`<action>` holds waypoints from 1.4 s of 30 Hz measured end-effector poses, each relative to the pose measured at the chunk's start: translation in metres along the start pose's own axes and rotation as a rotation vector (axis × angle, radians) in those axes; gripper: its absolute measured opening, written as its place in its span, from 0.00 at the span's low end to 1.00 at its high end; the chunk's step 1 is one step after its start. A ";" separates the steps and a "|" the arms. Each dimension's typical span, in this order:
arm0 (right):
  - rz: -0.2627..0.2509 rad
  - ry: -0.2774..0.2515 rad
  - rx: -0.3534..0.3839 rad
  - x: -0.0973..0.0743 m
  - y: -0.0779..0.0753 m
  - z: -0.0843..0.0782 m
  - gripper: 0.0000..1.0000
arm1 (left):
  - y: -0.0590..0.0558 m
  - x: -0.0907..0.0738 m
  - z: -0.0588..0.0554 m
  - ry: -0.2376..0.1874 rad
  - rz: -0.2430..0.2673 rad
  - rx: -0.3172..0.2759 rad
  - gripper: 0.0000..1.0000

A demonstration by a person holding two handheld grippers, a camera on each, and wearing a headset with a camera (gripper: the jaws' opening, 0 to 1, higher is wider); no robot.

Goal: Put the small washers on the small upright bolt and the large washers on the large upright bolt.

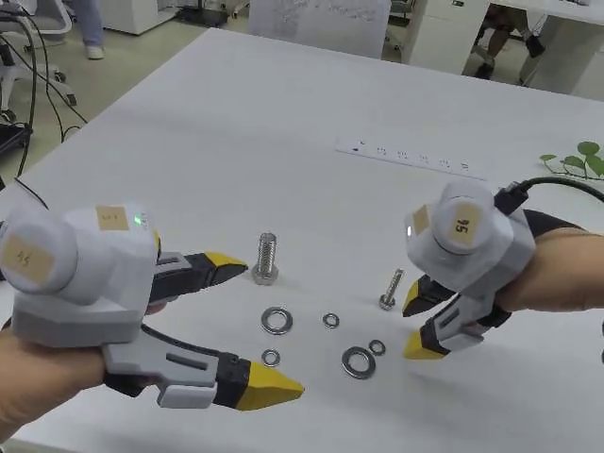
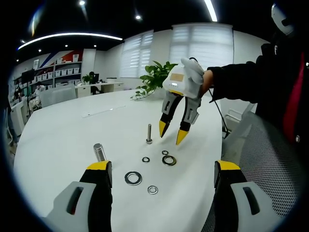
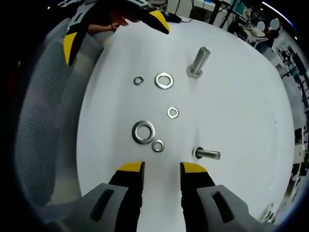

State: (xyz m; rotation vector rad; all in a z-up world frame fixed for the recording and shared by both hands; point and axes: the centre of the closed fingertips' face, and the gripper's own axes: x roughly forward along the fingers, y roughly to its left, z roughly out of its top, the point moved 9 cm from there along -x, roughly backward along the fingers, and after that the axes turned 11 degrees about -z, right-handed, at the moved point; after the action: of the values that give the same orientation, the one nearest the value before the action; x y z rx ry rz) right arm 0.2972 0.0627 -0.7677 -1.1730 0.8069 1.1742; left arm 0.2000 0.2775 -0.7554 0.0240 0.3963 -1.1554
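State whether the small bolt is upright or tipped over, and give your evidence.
Upright: the small bolt stands on its head, shank pointing straight up, as the left gripper view shows.

I am working in bright, even light from overhead. In my left gripper view long ceiling strips (image 2: 72,35) glow against a dark ceiling, and daylight washes the blinds (image 2: 193,46) on the far side almost white. The white counter (image 1: 283,123) looks pale and is close to blown out in my right gripper view. Only short, soft shadows lie under the washers (image 3: 144,132) and beneath my jaws. The head view is sharp near me and a little soft far off. Both gripper views bend straight lines strongly and smear towards their edges.
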 end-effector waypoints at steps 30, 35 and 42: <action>0.043 0.013 -0.091 0.024 0.007 0.015 0.24 | 0.000 -0.001 0.000 -0.015 0.019 -0.007 0.87; 0.045 0.015 -0.097 0.025 0.006 0.015 0.23 | 0.001 -0.002 0.000 -0.017 0.022 -0.007 0.87; 0.049 0.019 -0.110 0.027 0.007 0.014 0.21 | 0.001 -0.002 0.000 -0.019 0.022 -0.007 0.86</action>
State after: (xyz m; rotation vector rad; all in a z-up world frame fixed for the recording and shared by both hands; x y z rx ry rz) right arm 0.2955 0.0828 -0.7913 -1.2623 0.7980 1.2624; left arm 0.2004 0.2798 -0.7545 0.0113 0.3830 -1.1313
